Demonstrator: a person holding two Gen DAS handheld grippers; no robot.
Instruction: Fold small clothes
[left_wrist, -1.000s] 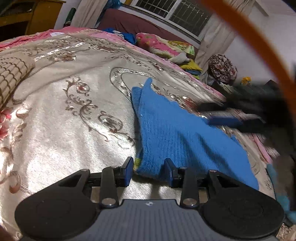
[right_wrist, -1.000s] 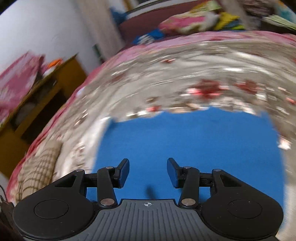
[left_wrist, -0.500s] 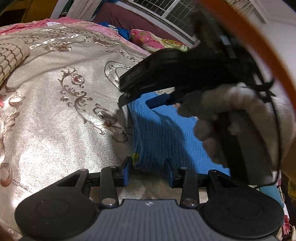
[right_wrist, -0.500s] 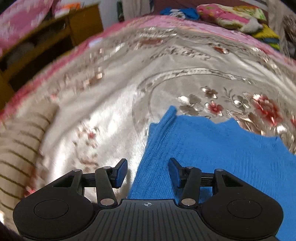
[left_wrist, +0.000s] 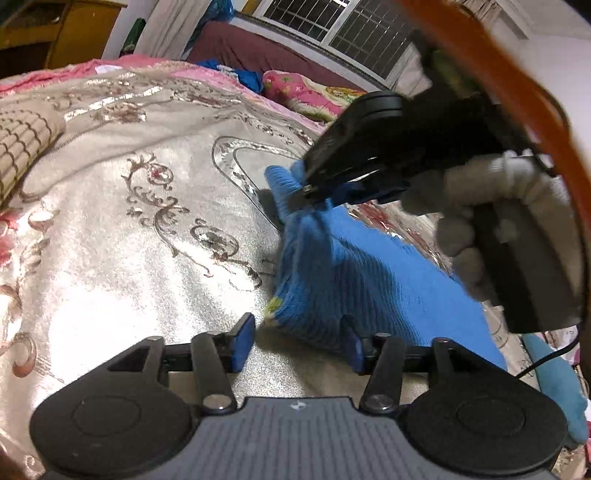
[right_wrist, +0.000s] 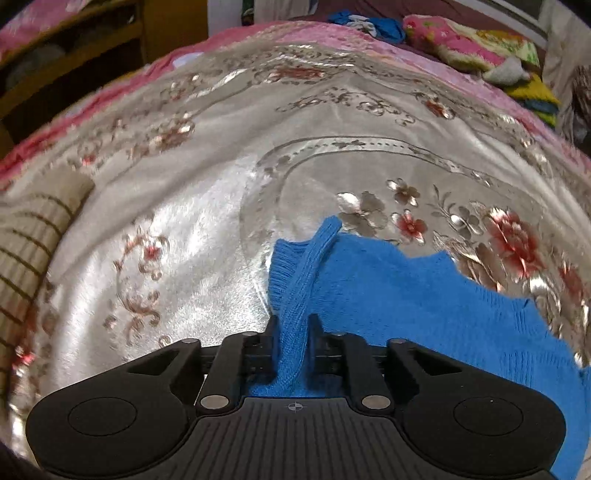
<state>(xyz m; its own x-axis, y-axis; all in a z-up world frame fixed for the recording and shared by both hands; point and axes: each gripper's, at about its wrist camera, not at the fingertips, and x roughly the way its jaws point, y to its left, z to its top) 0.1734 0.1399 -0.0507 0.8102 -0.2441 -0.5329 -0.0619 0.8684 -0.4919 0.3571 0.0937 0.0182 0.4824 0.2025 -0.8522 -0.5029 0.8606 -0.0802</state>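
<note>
A small blue knit garment (left_wrist: 373, 280) lies on a silver floral bedspread (left_wrist: 147, 229). My left gripper (left_wrist: 297, 341) is open, with the garment's near corner between its fingers. My right gripper (right_wrist: 293, 328) is shut on the garment's (right_wrist: 424, 295) far left edge, pinching a raised fold of knit. In the left wrist view the right gripper (left_wrist: 314, 192) comes in from the right, held by a gloved hand (left_wrist: 491, 206), and lifts that edge a little off the bedspread.
A striped beige cushion (left_wrist: 22, 147) lies at the left of the bed (right_wrist: 26, 251). Colourful clothes (right_wrist: 469, 44) are piled at the far side. A wooden cabinet (right_wrist: 74, 51) stands beyond the bed's left edge. A teal item (left_wrist: 554, 376) lies at the right.
My right gripper has come down on the garment's far left edge and shut on it, raising a fold. My left gripper has stayed open at the near corner.
</note>
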